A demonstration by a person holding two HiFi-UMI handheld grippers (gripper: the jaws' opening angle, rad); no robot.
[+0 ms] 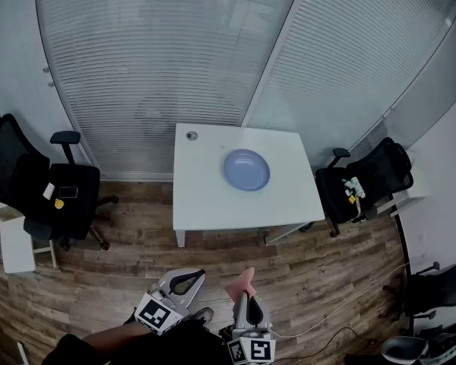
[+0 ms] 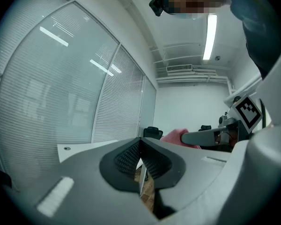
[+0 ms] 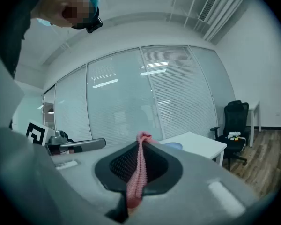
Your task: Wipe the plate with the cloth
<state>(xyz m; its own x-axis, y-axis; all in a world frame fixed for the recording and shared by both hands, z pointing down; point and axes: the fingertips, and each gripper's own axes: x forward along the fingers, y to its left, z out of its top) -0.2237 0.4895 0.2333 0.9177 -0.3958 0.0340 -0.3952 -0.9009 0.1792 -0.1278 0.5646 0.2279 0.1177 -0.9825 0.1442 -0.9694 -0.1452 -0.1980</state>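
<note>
A blue plate lies on the white table well ahead of me; it shows small in the right gripper view as the plate. My right gripper is low in the head view, shut on a pink cloth that sticks up between its pads as the cloth. My left gripper sits beside it to the left, shut with nothing in it; in its own view the jaws meet and the pink cloth shows off to the right. Both grippers are far short of the table.
A black office chair with small items on its seat stands left of the table, another black chair to the right. Glass walls with blinds run behind. A white side table is at the far left. The floor is wood planks.
</note>
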